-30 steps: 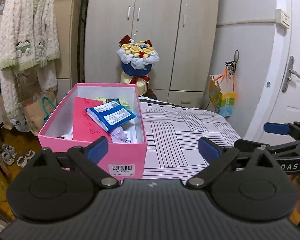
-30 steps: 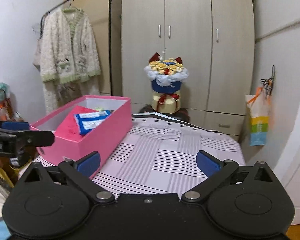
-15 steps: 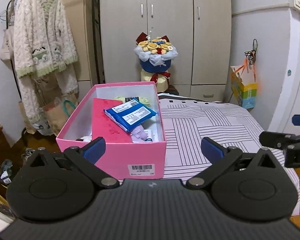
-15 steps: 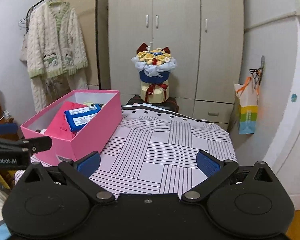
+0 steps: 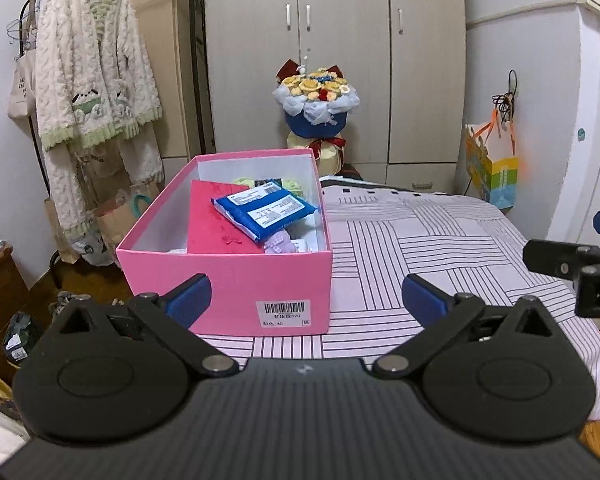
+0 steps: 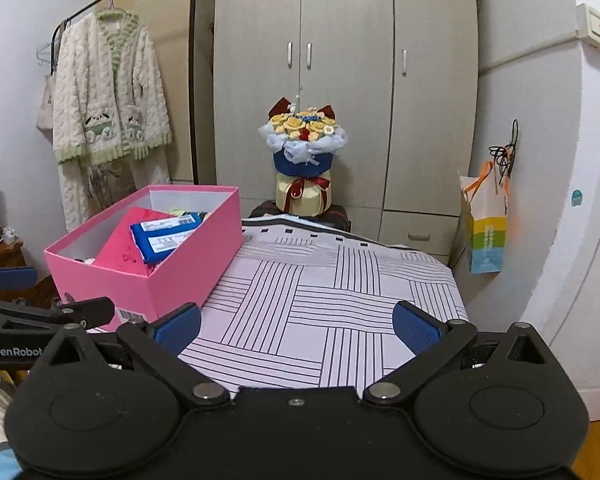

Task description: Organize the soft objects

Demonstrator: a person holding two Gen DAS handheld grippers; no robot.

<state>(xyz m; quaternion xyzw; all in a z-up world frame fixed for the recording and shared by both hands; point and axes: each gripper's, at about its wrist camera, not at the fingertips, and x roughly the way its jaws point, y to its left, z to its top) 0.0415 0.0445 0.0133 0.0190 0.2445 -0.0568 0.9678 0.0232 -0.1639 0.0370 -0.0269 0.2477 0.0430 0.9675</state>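
Soft objects already fill the pink box [image 5: 236, 276], which stands on the tabletop [image 5: 420, 240] under a striped cloth: a red folded piece [image 5: 214, 220] leans against the box's left inner wall, a blue packet [image 5: 266, 210] lies on top of it, a small lilac item [image 5: 278, 245] sits just in front of the packet, and something yellow-green [image 5: 244, 181] shows at the box's far end. Nothing soft lies on the striped cloth beside the box, so the task looks either near its end or waiting on items outside both views; which one, the views do not settle.

The left gripper [image 5: 305, 294] hovers in front of the box's near wall, fingers spread wide, holding nothing and touching nothing. The right gripper [image 6: 296, 326] hangs over the cloth to the right of the box, its fingers equally wide and empty; from the left wrist view it shows at the far right of the box, well apart from it.

If more sorting is wanted, the next move likely calls for lowering one gripper into the box over the blue packet, closing gently on its edge, as it would crumple under a hard pinch.
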